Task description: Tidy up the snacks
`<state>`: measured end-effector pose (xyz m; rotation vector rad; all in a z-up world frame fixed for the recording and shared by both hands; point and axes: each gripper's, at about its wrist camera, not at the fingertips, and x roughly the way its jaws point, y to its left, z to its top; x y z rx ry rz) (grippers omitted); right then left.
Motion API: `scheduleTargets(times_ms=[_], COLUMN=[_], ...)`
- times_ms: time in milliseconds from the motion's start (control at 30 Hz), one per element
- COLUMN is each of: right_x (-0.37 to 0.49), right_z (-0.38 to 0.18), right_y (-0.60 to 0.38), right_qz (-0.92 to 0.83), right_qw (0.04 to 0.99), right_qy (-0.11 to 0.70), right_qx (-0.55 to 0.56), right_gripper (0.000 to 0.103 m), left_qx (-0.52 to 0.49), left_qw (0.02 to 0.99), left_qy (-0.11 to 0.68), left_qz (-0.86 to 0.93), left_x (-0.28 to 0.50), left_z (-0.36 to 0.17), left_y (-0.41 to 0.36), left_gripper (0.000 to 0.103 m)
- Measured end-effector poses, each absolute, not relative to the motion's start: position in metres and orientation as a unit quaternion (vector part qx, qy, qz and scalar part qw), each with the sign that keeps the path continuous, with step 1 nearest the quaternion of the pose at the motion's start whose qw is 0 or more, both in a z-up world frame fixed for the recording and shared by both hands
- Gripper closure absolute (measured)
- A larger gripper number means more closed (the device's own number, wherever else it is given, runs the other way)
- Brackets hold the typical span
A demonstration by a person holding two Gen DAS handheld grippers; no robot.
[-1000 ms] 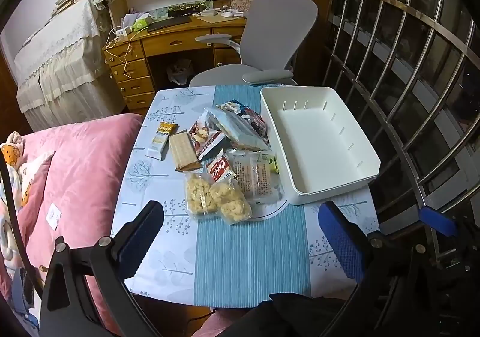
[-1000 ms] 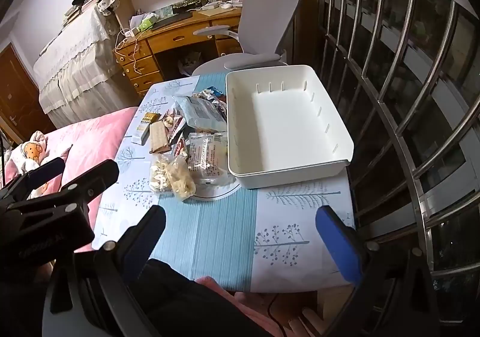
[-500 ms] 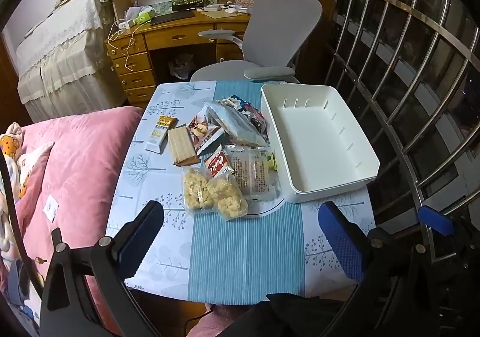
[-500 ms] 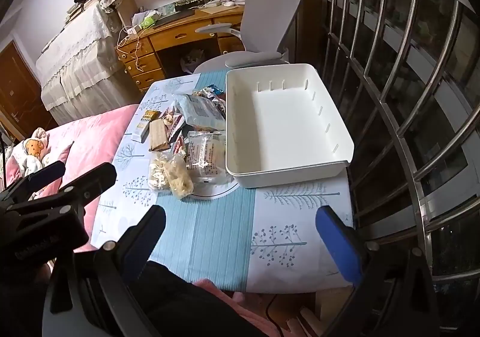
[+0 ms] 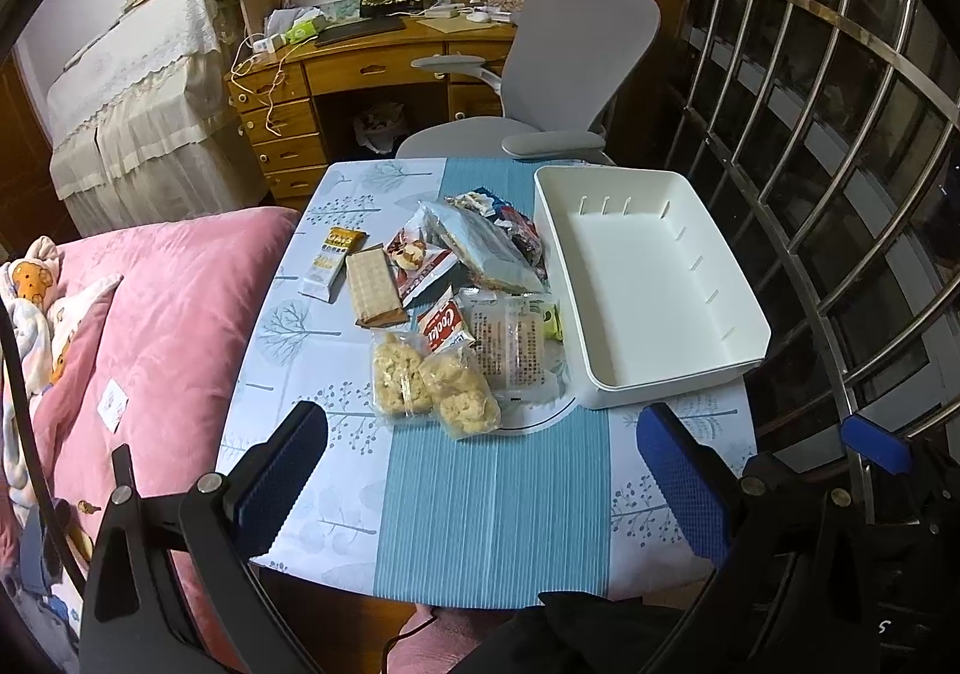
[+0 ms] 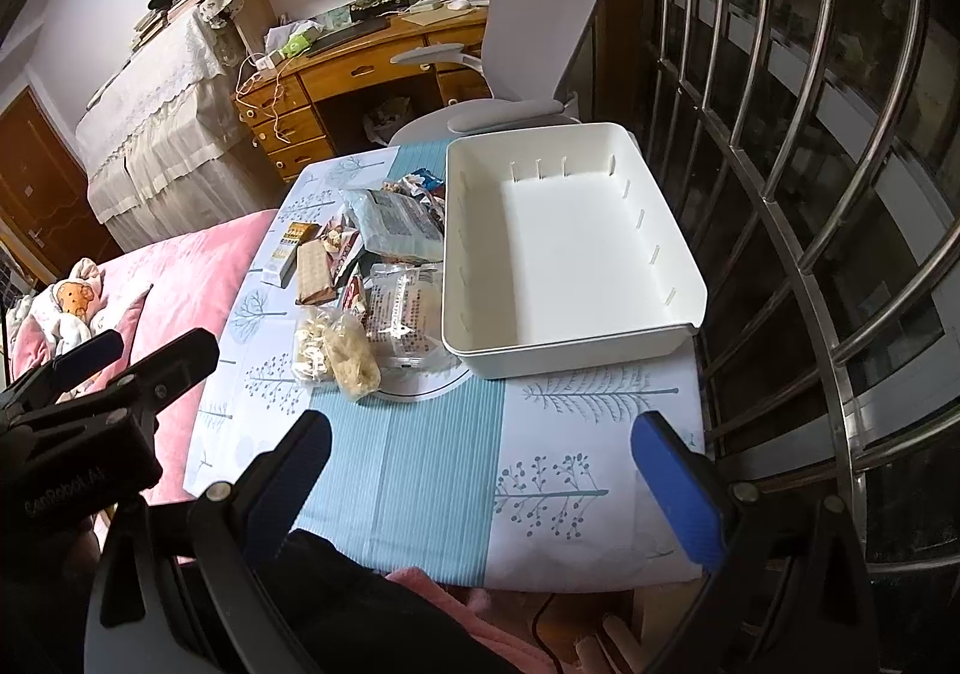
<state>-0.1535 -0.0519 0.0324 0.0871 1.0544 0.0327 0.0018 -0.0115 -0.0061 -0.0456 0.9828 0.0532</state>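
Note:
A pile of snack packets lies on the small table (image 5: 498, 494): two clear bags of puffed rice cakes (image 5: 432, 380), a flat clear packet (image 5: 510, 341), a brown wafer bar (image 5: 375, 293), a white and yellow bar (image 5: 333, 263) and a silver bag (image 5: 480, 248). An empty white bin (image 5: 648, 278) stands to their right. My left gripper (image 5: 480, 470) hovers open over the table's near edge, well short of the snacks. My right gripper (image 6: 480, 470) is also open and holds nothing, with the bin (image 6: 564, 254) and the snack pile (image 6: 366, 284) ahead of it.
A grey office chair (image 5: 558, 74) stands behind the table, with a wooden desk (image 5: 360, 68) beyond it. A pink quilt (image 5: 144, 326) borders the table on the left. Metal window bars (image 5: 840, 164) run close along the right side.
Both views have drifted slightly, so the table and snacks sit a little lower in frame. Nothing on the table has moved and both grippers stay open.

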Motion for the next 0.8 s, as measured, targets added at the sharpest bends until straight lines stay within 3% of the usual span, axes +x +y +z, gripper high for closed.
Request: scheduleTargets(times_ms=[800], right_x=[-0.146], right_z=[0.030], right_y=[-0.067], right_qz=[0.045], right_qw=[0.857], right_qy=[0.511], right_qx=[0.044], right_gripper=[0.003], left_qx=[-0.033], left_qw=[0.867], left_qy=[0.494], left_qz=[0.064], left_x=[-0.005], left_z=[-0.002], left_y=[-0.011], left_gripper=[0.000])
